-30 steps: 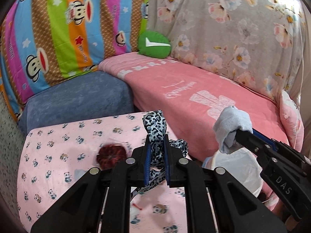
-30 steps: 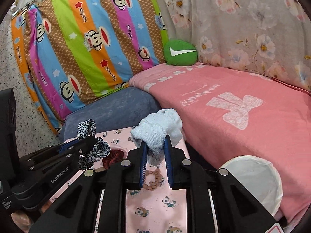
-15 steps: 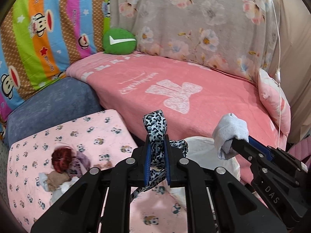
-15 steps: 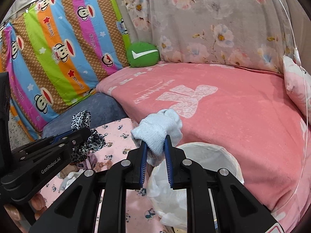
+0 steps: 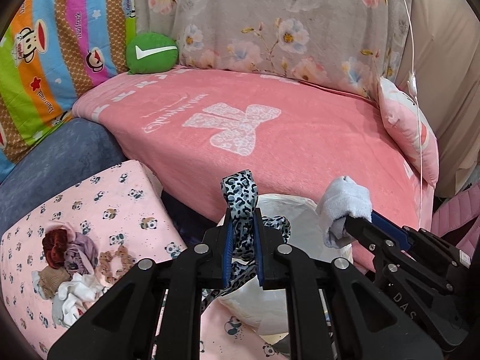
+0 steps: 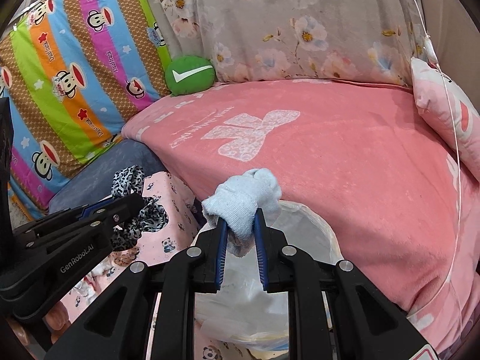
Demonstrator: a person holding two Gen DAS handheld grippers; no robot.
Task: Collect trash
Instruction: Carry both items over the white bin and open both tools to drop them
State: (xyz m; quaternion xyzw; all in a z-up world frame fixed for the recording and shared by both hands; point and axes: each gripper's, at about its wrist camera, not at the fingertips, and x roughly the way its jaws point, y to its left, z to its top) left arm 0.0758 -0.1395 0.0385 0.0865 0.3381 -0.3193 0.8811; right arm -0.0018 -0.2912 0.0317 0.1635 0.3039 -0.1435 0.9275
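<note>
While you hold both grippers above the white-lined bin, note the surroundings: a heap of scrunchies and socks lies on the panda-print cover at left, the pink blanket runs behind, and a pink pillow sits far right. Your left gripper pinches the leopard-print strip. Your right gripper is clamped on the pale blue sock, over the bin's mouth

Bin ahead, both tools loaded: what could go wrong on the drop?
1. The leopard-print strip trails a long tail below the left tool; it may drape over the lined bin rim instead of falling in.
2. The pale blue sock in the right tool sits near the rim's edge, so it could land outside.
</note>
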